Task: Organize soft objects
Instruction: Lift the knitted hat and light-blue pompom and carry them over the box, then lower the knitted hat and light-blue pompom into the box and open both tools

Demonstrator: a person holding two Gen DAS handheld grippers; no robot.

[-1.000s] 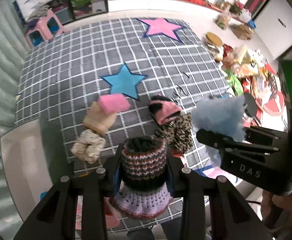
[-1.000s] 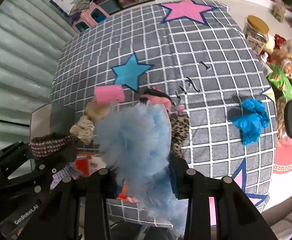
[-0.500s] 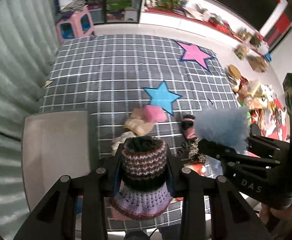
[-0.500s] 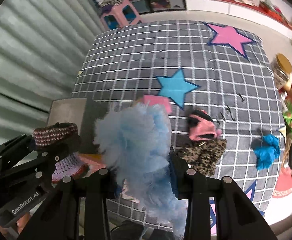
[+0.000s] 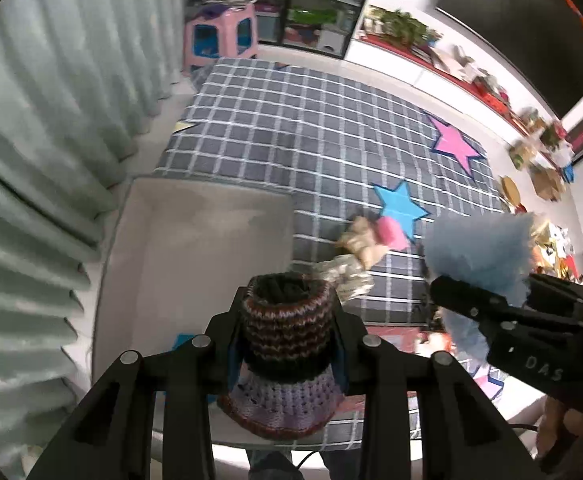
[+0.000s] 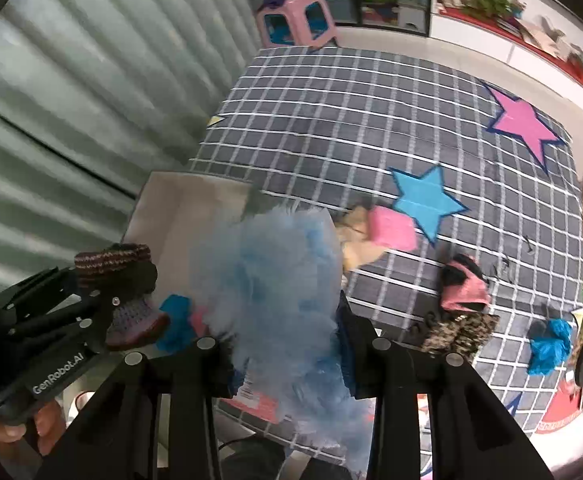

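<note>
My left gripper [image 5: 287, 344] is shut on a knitted bootie [image 5: 285, 356] with brown stripes and a purple foot, held above the near edge of a grey fabric box [image 5: 195, 248]. The bootie also shows in the right wrist view [image 6: 125, 292]. My right gripper [image 6: 287, 344] is shut on a fluffy light blue thing [image 6: 275, 288], held beside the box [image 6: 171, 216]. The blue fluff also shows in the left wrist view [image 5: 479, 248]. On the grid blanket [image 6: 371, 120] lie a pink roll [image 6: 393, 228], a beige sock [image 6: 355, 236], a pink-and-black bootie [image 6: 463, 288], a leopard-print piece [image 6: 457, 332] and a bright blue cloth [image 6: 549, 344].
A ribbed grey-green curtain [image 5: 43, 160] hangs left of the box. A pink stool [image 6: 295, 20] stands beyond the blanket's far end. Snack packets and jars [image 5: 531, 184] crowd the floor on the right. A blue scrap [image 6: 177, 320] lies by the box.
Both grippers have swung left with their loads. The box has come from the left edge to the middle of both views, and the pile of soft things has slid right.
</note>
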